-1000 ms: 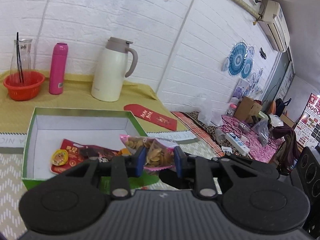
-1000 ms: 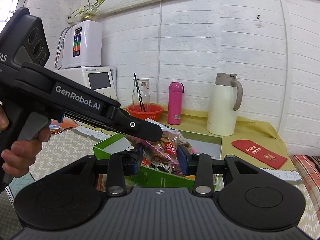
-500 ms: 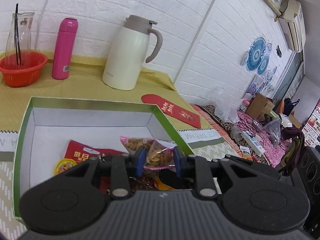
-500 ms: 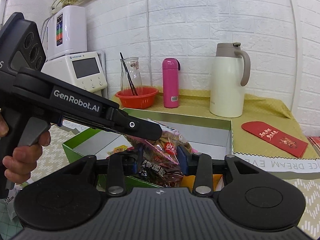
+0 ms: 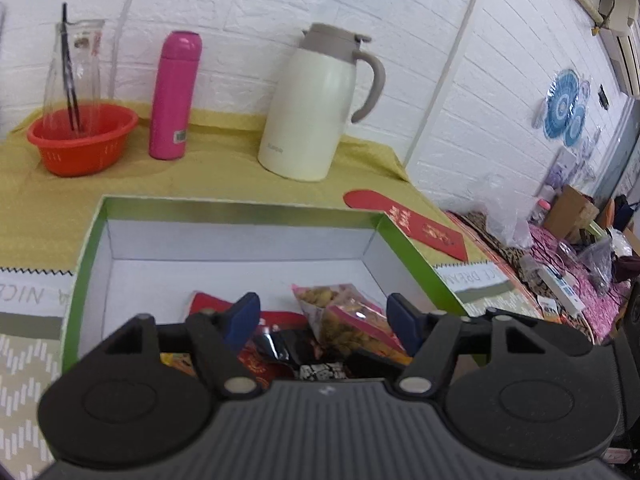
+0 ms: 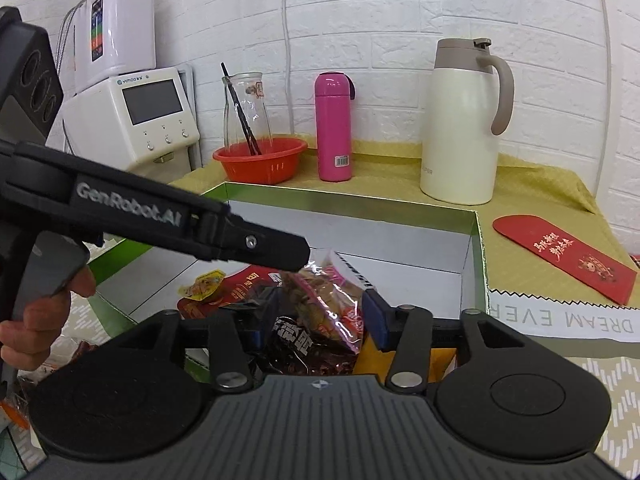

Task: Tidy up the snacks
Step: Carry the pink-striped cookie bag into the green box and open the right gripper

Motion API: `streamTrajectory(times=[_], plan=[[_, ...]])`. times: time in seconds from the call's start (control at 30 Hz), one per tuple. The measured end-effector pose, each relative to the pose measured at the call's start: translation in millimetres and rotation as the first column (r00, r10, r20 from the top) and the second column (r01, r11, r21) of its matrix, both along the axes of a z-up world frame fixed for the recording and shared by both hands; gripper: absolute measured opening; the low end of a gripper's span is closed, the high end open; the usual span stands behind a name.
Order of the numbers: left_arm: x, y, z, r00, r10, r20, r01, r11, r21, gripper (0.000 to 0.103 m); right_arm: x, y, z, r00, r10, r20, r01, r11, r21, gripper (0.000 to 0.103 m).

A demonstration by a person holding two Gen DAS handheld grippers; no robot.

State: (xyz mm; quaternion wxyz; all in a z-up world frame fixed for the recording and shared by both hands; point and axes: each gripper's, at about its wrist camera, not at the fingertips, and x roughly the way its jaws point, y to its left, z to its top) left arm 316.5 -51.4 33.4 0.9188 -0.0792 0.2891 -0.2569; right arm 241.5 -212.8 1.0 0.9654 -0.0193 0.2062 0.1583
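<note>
Both hand-held grippers, left point(image 5: 322, 314) and right point(image 6: 320, 314), have just spread their jaws, freeing the snack bag point(image 5: 352, 318) onto the pile in the green box point(image 5: 240, 208) (2 releases). Light, crinkly, slippery film; pinch its sealed edge.

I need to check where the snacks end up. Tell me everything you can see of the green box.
The green box is a shallow open cardboard tray: green outside and on the rim, white inside. It sits flat on the table's yellow cloth, in front of the pink bottle. Several snack packets, among them the clear packet of biscuits, lie at its near end.
</note>
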Motion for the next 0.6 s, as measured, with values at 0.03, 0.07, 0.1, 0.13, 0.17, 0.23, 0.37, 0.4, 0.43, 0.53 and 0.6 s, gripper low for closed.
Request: streamTrajectory(times=[0.03,0.07,0.1,0.13,0.17,0.23,0.37,0.4,0.43,0.53,0.6], plan=[[-2,1,2,1.000,0.008,0.013,-0.008,1.000,0.001,0.070,-3,-1,1,1.000,0.003,0.012,-0.003,1.000,-0.002,0.103],[-4,3,4,1.000,0.009,0.017,-0.009,1.000,0.001,0.072,-7,-1,2,1.000,0.005,0.030,-0.005,1.000,-0.004,0.103],[-7,4,5,1.000,0.019,0.016,-0.019,1.000,0.000,0.073,-11,-1,3,0.999,0.002,0.050,-0.001,1.000,-0.010,0.103],[-9,5,8,0.999,0.041,0.013,-0.042,0.999,0.004,0.075,-15,-1,5,0.998,-0.004,0.065,0.005,1.000,-0.016,0.103],[-10,5,9,0.998,0.059,0.012,-0.059,0.998,0.012,0.076,-18,-1,6,0.997,-0.009,0.073,0.011,1.000,-0.023,0.103],[-17,4,13,0.996,0.082,0.021,-0.082,0.996,0.031,0.077,-23,-2,9,0.997,-0.016,0.076,0.019,0.999,-0.027,0.103],[-31,3,20,0.996,0.084,0.042,-0.087,0.994,0.060,0.079,-35,-3,18,0.997,-0.023,0.076,0.024,1.000,-0.017,0.103],[-35,3,22,0.996,0.080,0.044,-0.083,0.995,0.059,0.079,-39,-3,20,0.997,-0.024,0.077,0.025,1.000,-0.015,0.103],[-41,3,24,0.996,0.074,0.045,-0.076,0.996,0.055,0.080,-43,-3,23,0.997,-0.024,0.079,0.025,1.000,-0.014,0.103],[-57,3,34,0.997,0.062,0.055,-0.065,0.997,0.047,0.080,-58,-3,33,0.995,-0.018,0.093,0.019,1.000,-0.012,0.103],[-70,4,40,0.996,0.056,0.071,-0.059,0.997,0.049,0.081,-72,-3,40,0.994,-0.011,0.105,0.013,1.000,-0.016,0.103]])
